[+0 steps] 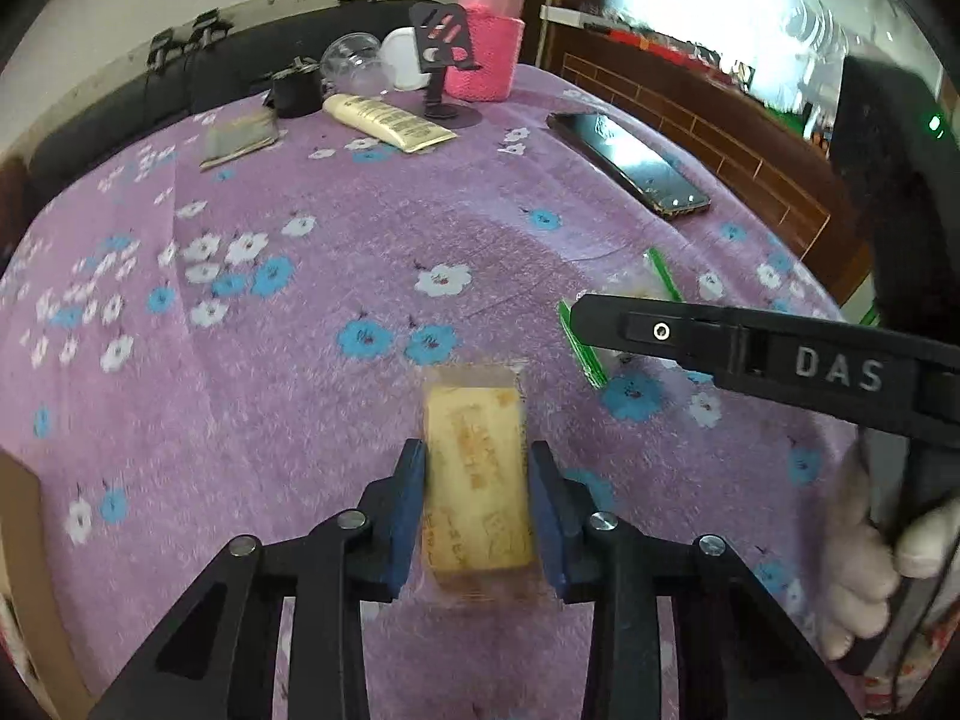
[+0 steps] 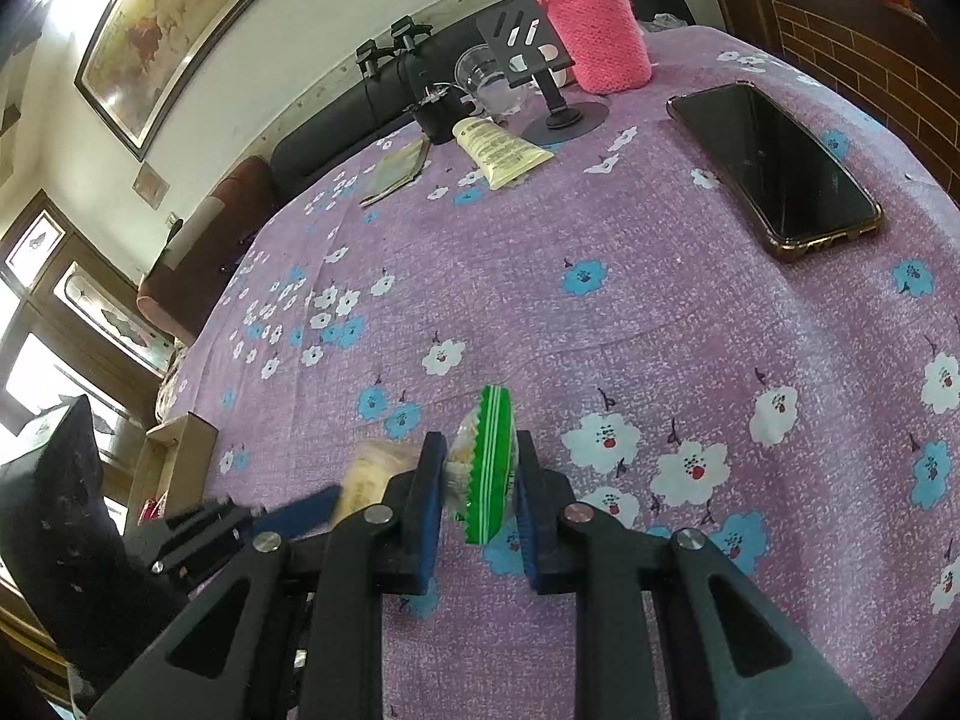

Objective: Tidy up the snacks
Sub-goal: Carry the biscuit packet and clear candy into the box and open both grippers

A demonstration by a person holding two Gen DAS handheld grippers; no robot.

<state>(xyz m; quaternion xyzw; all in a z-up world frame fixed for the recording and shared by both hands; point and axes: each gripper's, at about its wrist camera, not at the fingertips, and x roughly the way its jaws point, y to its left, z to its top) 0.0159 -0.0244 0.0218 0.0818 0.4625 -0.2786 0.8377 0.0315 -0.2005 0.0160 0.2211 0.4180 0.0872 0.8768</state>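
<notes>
Two snacks grabbed so far: left gripper (image 1: 477,480) clamps the yellow wrapped biscuit (image 1: 474,480), right gripper (image 2: 480,480) pinches the green-striped packet (image 2: 489,468); neither's sorted anywhere yet.

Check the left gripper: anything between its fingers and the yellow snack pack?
Nothing visible. The left gripper has its blue fingers flush against both sides of the yellow snack pack, with no gap or other item between.
</notes>
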